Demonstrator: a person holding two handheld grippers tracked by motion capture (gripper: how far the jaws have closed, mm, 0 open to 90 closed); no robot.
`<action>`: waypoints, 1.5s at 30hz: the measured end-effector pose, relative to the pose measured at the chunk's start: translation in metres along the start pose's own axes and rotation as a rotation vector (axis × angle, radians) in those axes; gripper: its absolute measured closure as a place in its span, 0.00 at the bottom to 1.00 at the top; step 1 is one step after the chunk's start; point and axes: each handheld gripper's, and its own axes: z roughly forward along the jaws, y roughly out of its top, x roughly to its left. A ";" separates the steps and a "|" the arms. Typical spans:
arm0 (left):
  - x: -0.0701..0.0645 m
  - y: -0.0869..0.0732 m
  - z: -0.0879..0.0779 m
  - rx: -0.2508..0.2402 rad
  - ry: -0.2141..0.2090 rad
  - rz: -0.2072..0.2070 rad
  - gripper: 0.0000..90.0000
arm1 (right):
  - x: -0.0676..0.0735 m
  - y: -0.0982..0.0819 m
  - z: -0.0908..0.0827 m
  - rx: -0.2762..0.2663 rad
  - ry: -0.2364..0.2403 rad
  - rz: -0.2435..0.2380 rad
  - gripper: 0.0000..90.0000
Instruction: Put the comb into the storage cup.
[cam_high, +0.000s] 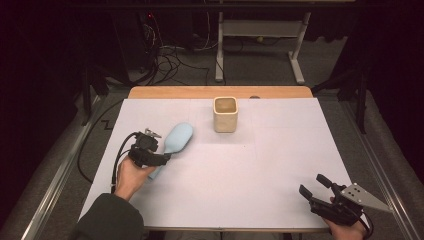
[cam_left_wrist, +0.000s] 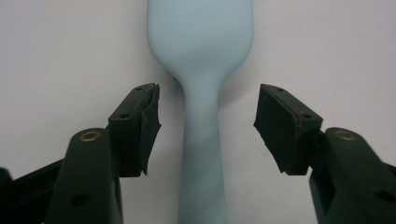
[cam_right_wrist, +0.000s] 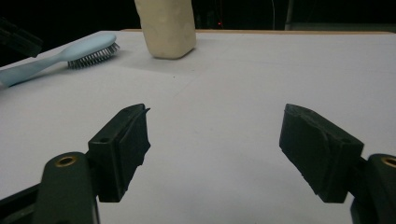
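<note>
Lying bristles-down, the pale blue hairbrush (cam_left_wrist: 201, 116) shows a smooth, rounded back

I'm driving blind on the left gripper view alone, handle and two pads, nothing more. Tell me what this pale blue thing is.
Observer: A hairbrush; the right gripper view shows bristles under its head, facing the table.
Operator: Report what stands beyond it.
Observer: A cream square cup, upright, apart from the brush head.
Operator: Give me the other hand.
Observer: The right gripper sits at the table's near right corner, jaws open, nothing between them.
</note>
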 end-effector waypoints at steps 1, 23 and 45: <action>0.000 0.000 0.000 0.000 0.000 0.000 0.45 | 0.000 0.000 0.000 0.000 0.001 0.000 0.27; 0.004 0.003 0.018 0.097 0.002 -0.017 0.52 | 0.000 0.000 0.000 0.000 -0.002 -0.009 0.27; 0.005 0.003 0.032 0.124 0.009 -0.026 0.61 | 0.000 0.000 0.001 0.002 0.003 -0.009 0.28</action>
